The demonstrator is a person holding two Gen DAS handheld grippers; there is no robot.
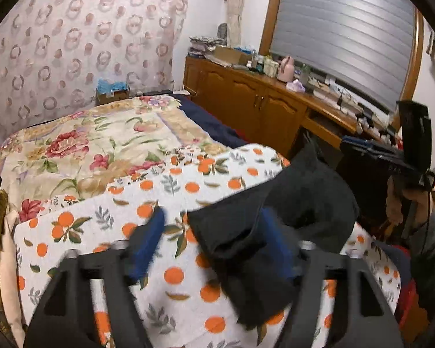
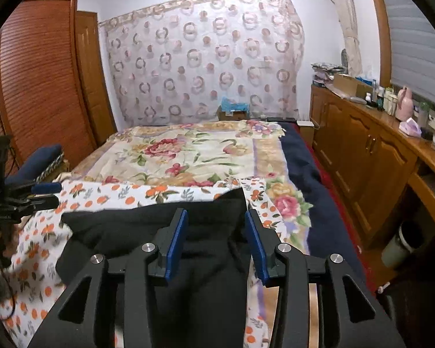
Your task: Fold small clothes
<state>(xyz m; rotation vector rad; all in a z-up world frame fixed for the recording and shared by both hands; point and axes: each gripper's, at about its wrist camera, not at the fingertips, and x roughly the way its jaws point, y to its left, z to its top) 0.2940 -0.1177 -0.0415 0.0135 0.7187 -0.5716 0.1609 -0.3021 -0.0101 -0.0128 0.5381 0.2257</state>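
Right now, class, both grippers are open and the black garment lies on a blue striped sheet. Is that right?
Not quite. Both the left gripper and the right gripper are open, but the black garment lies on a white sheet printed with oranges, as the left wrist view shows.

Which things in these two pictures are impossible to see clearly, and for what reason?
- Black garment: its near end in the right wrist view is hidden by the right gripper, so its kind is unclear.
- Left gripper: its fingers are motion-blurred in the left wrist view; one sits behind the cloth.
- Small bottles on the wooden cabinet: too small to read.
- Orange-print sheet: cut off by the lower edge.
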